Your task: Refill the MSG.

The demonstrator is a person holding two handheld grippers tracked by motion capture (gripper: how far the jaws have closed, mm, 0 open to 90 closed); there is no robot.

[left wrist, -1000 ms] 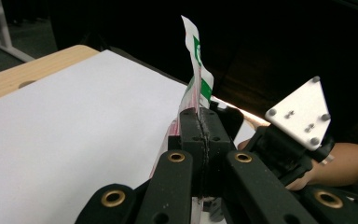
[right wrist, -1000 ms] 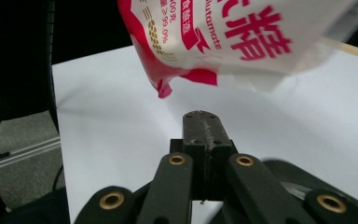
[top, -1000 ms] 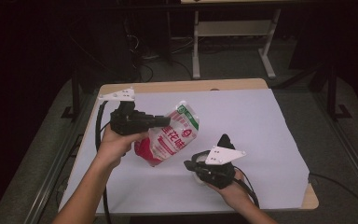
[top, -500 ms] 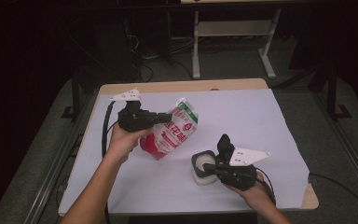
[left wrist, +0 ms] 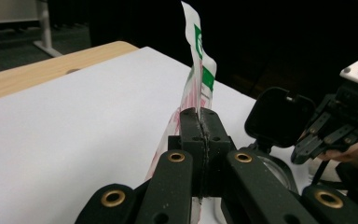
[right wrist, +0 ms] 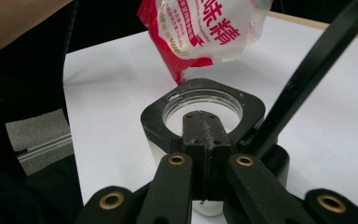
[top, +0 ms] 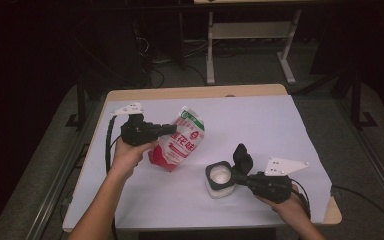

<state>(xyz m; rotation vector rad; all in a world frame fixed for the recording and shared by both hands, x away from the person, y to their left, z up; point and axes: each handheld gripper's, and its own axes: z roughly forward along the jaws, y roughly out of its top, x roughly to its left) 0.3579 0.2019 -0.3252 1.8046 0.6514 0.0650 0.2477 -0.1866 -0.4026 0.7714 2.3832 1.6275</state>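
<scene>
A red and white printed bag point(top: 182, 142) hangs tilted over the white sheet, its green-marked top upward. My left gripper point(top: 171, 129) is shut on its edge; in the left gripper view the jaws point(left wrist: 199, 125) pinch the thin bag point(left wrist: 200, 70) between them. To its right stands a small jar point(top: 219, 179) of white powder with a black collar and a black flip lid point(top: 243, 157) standing open. My right gripper point(top: 235, 175) is shut on the jar's near rim. The right gripper view has its jaws point(right wrist: 200, 126) on the collar point(right wrist: 154, 116), with the bag point(right wrist: 205, 28) above and beyond the jar's mouth.
The white sheet point(top: 280, 125) covers a wooden table point(top: 195, 92) with its edges near both forearms. Dark floor, cables and a metal stand point(top: 250, 30) lie beyond the far edge. The sheet's far and right parts are bare.
My right hand has swung to the right while its jaws stayed at the jar, which now shows uncovered. The left gripper and the bag have sunk slightly.
</scene>
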